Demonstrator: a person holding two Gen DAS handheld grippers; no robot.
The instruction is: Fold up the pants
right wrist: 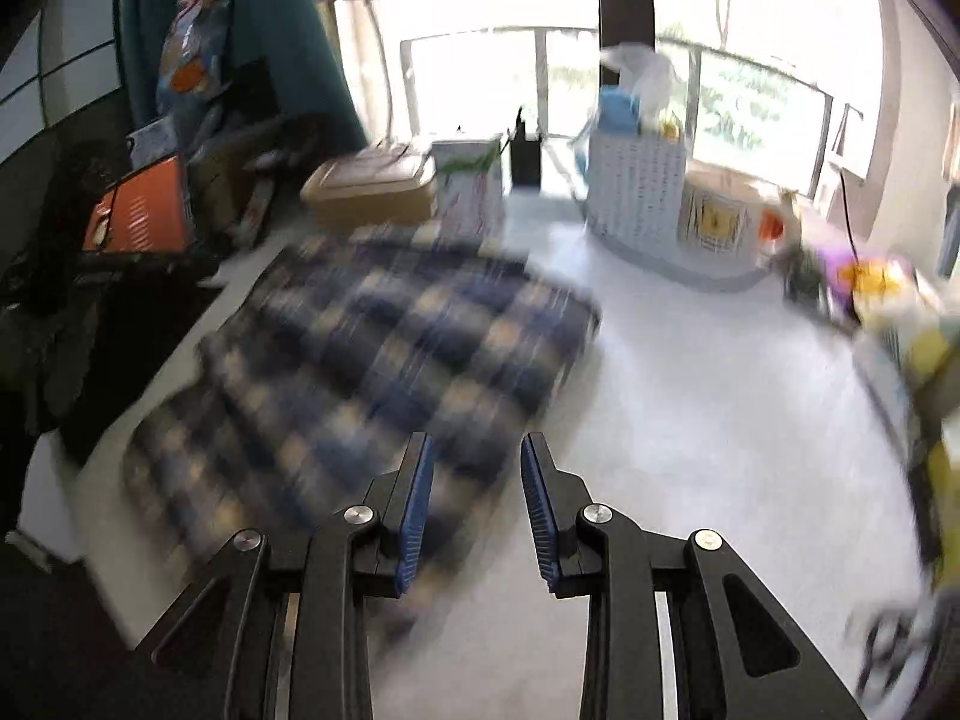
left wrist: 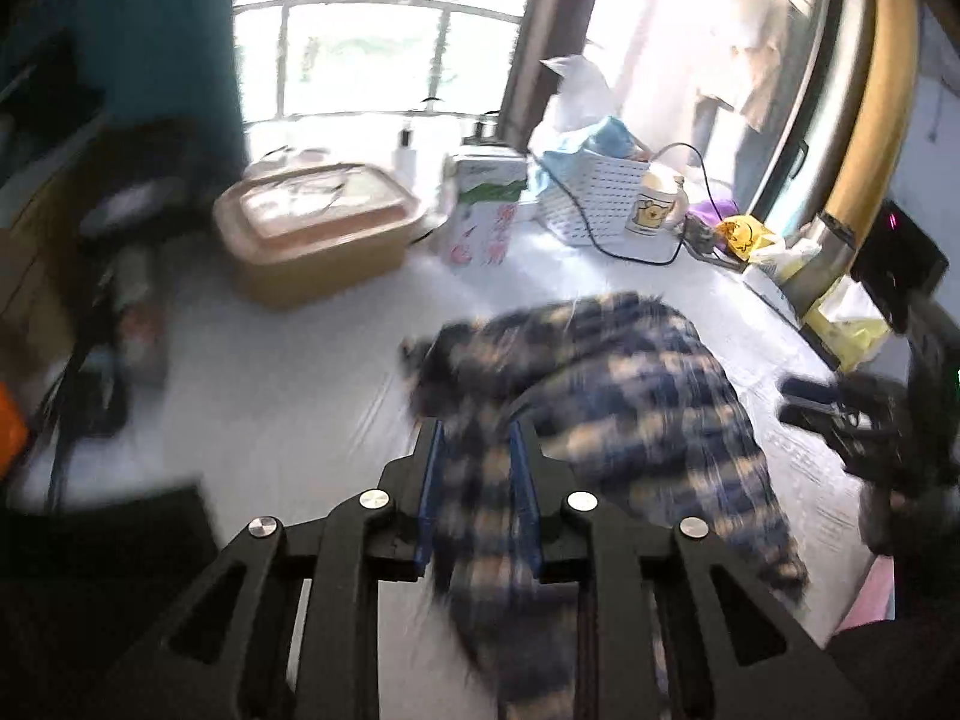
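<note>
Blue-and-cream plaid flannel, soft and rumpled, the pants (left wrist: 600,396) are lying bunched near the middle of the white counter (left wrist: 270,396), with one end pinched between the blue ribbed pads of the left tool (left wrist: 477,438), which is clamping the cloth. The right tool (right wrist: 477,450) is hovering with its jaws apart and nothing between them, just over the pants' near edge. A fold seems to be under way; next the gripped end likely needs carrying across and laying flat, though motion blur is hiding the creases.

Both wrist views look down close over the same plaid pants (left wrist: 630,396).
</note>
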